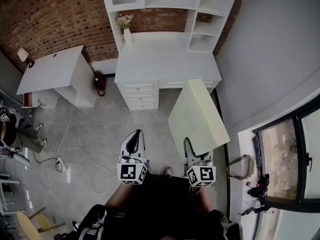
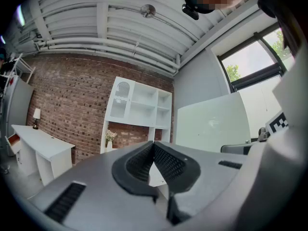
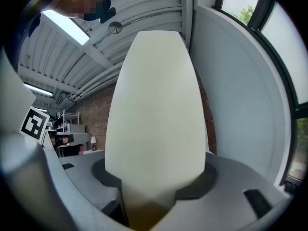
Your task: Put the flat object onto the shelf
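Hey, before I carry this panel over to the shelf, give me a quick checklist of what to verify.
1. Cream panel gripped by right tongs: ok, jaws clamp its near edge.
2. Left tongs free to help: ok, shut, nothing between.
3. Floor toward white desk: ok; cable lies off left.
4. Flower vase out of the way: ok, at desk's left.
5. Shelf unit compartment fits panel: cannot tell.
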{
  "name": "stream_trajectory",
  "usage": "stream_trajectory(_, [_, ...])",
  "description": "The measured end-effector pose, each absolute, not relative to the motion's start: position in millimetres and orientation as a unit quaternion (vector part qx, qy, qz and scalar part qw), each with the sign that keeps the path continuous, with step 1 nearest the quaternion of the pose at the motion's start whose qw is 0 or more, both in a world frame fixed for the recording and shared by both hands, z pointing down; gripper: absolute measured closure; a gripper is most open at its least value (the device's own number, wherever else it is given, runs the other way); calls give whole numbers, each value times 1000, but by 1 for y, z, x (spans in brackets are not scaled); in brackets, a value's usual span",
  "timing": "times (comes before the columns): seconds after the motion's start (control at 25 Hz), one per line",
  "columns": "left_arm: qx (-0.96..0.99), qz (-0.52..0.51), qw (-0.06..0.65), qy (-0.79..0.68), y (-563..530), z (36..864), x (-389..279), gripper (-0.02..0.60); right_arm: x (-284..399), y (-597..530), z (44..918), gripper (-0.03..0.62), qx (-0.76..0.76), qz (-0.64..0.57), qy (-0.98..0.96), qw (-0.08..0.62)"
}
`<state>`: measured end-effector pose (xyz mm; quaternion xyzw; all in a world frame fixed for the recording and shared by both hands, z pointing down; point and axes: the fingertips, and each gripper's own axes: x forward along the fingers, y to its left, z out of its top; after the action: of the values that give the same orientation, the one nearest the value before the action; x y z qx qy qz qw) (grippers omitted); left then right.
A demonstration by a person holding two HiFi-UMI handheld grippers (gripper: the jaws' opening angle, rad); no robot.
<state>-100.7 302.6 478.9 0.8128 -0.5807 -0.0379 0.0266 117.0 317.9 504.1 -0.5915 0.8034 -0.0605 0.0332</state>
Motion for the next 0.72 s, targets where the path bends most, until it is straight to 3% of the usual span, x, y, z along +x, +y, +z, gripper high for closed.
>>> stream_trajectory(0.72, [822, -29, 25, -568, 290, 483, -69, 572, 144, 318, 510, 310, -589, -87, 801, 60])
